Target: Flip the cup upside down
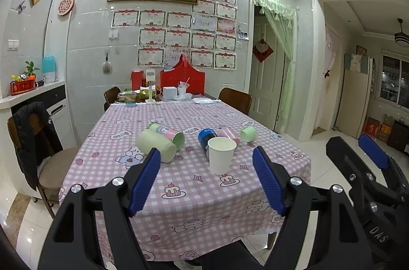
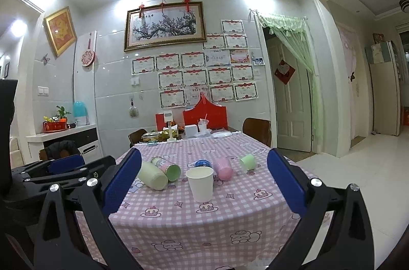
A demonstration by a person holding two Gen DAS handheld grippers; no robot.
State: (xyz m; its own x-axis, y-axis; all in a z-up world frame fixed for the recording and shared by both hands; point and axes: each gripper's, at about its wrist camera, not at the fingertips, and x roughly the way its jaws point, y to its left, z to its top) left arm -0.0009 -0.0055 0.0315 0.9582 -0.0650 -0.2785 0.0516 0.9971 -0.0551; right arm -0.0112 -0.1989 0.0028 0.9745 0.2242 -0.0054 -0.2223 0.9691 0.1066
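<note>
A white paper cup (image 1: 221,155) stands upright, mouth up, on the pink checked tablecloth (image 1: 184,193); it also shows in the right wrist view (image 2: 200,183). My left gripper (image 1: 207,157) is open and empty, held short of the cup near the table's front edge. My right gripper (image 2: 204,167) is open and empty, also back from the cup. The right gripper also shows at the right edge of the left wrist view (image 1: 368,150).
Several cups lie on their sides behind the white cup: a pale green one (image 1: 156,146), a patterned one (image 1: 168,133), a blue one (image 1: 205,139), a pink one (image 1: 227,134), a small green one (image 1: 248,134). Boxes and chairs stand at the table's far end.
</note>
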